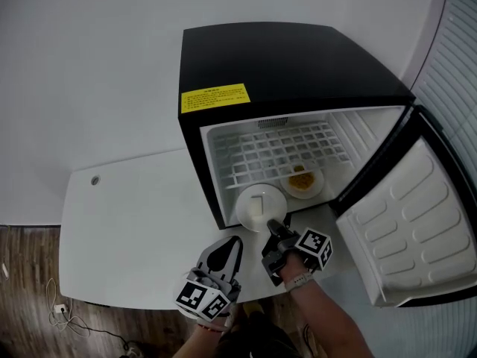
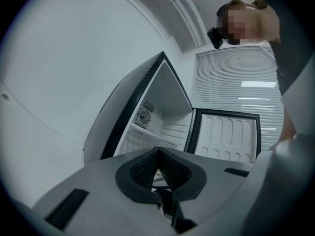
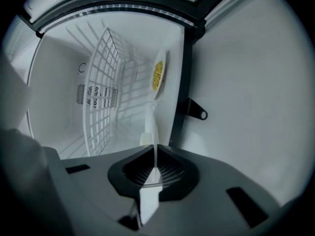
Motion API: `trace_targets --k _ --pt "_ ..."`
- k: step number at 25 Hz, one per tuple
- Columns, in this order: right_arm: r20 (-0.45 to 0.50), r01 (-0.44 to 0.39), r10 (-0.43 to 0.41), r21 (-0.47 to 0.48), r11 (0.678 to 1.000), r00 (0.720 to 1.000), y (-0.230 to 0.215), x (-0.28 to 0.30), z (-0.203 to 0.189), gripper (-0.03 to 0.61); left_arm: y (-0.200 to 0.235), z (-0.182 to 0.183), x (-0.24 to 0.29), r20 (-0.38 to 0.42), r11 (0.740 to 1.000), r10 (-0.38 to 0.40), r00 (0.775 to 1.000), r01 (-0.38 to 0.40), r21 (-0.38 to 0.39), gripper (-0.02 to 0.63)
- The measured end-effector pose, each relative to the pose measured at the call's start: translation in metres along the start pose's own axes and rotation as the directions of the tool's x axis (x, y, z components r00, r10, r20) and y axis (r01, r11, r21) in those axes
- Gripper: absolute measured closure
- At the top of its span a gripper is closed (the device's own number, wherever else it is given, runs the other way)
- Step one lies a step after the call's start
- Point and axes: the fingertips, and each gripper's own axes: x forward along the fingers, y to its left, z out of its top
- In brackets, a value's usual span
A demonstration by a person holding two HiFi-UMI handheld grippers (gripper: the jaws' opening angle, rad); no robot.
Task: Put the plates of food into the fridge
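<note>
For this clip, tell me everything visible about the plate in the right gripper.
The plate is round, white and glossy like ceramic, and about level. The right gripper is shut on its near rim. A small pale piece of food lies on it. It is at the open mouth of the fridge, lower than the wire shelf and in front of a second plate with yellowish food. Whether it rests on the fridge floor cannot be told.

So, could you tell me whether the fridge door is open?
Open: the door stands wide, exposing the wire shelf and a plate of food inside.
</note>
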Motion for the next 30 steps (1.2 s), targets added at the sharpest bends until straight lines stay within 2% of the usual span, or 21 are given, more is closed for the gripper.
trace_targets --k 6,13,22,30 --pt "0.0 0.009 -0.009 0.009 1.0 1.0 0.004 0.024 0.008 0.565 0.01 -0.002 0.01 0.007 1.0 0.027 1.0 -0.027 -0.002 0.607" --pt "0.003 0.036 -0.036 -0.014 0.999 0.999 0.009 0.045 0.015 0.565 0.041 0.005 0.002 0.029 0.993 0.118 0.993 -0.119 0.018 0.607" --pt "0.018 0.091 -0.089 -0.143 0.986 0.996 0.019 0.064 0.022 0.565 0.078 0.019 -0.005 0.062 0.976 0.214 0.975 -0.217 0.032 0.607" --pt "0.025 0.129 -0.127 -0.194 0.972 0.992 0.022 0.071 0.027 0.565 0.103 0.035 0.004 0.084 0.967 0.248 0.965 -0.251 0.031 0.607"
